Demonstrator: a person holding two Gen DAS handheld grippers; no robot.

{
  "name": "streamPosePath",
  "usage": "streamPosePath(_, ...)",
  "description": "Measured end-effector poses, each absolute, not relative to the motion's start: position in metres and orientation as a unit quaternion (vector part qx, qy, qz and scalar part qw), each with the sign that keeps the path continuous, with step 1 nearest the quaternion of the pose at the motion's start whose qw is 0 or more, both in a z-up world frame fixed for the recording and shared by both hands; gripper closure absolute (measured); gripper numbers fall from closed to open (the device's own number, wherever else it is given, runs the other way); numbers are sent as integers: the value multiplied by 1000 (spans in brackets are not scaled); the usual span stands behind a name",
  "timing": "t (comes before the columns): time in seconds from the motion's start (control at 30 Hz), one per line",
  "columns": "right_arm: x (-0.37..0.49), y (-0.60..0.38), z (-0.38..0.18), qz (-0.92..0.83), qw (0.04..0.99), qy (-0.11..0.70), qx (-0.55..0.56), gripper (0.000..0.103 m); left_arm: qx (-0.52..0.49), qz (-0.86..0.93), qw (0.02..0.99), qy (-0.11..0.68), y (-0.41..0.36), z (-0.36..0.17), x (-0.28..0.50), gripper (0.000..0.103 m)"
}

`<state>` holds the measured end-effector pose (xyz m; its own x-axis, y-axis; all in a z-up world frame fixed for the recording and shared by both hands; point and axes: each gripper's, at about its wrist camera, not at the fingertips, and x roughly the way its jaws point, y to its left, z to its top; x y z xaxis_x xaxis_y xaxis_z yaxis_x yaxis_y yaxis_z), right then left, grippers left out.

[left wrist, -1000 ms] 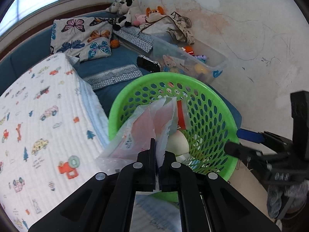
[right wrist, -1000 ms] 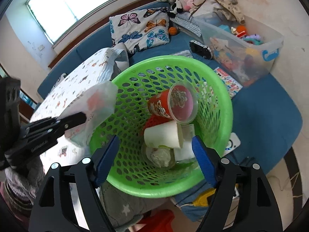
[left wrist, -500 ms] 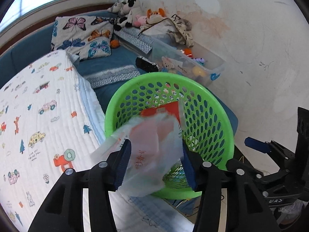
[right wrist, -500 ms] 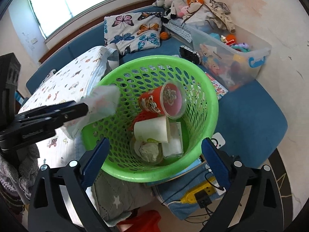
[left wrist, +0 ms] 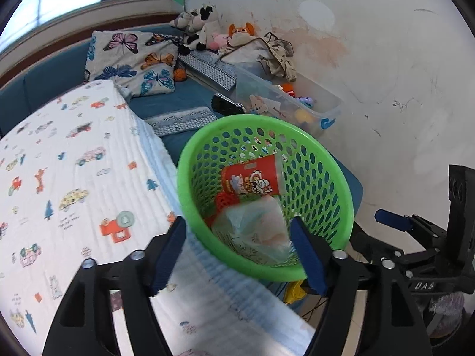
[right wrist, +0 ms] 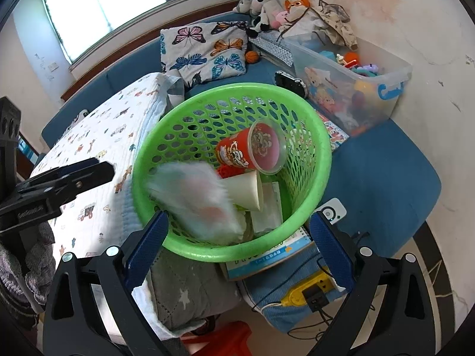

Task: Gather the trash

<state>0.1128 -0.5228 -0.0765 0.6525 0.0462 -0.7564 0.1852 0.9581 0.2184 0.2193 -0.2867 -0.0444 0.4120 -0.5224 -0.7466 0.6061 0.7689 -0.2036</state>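
Observation:
A green perforated basket [left wrist: 190,178] [right wrist: 323,154] stands between the bed and a blue sofa. Inside it lie a red snack cup [left wrist: 252,178] [right wrist: 252,149], a white paper cup [right wrist: 245,188] and a blurred clear plastic wrapper [left wrist: 255,231] [right wrist: 199,204], which is falling into the basket. My left gripper [left wrist: 239,252] is open and empty above the basket's near rim; it also shows at the left of the right wrist view [right wrist: 68,175]. My right gripper [right wrist: 237,243] is open and empty over the basket's front edge, and shows at the right of the left wrist view [left wrist: 394,222].
A white quilt with car prints [left wrist: 74,178] covers the bed at the left. A butterfly pillow [right wrist: 204,50], plush toys [left wrist: 202,26] and a clear toy bin [right wrist: 356,89] sit behind the basket. A book, a yellow power strip [right wrist: 308,293] and cables lie below the basket.
My left gripper opened and let go of the plastic wrapper, which dropped into the basket. Both grippers drew back a little and the right one opened wider.

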Motion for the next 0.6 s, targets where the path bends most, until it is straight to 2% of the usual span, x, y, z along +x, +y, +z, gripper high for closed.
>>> streamPosePath(0.23,106,-511,-72,-32,901,409,141,8,50,-326,852,407,-264,-36,204,28)
streamPosePath(0.33,103,-505,-69,-27,904,402,139,8,53,-319,860,396,-254,-32,196,20)
streamPosePath(0.6,98,-481,-63,-15,911,392,130,5,52,-280,884,371,-213,-19,179,11)
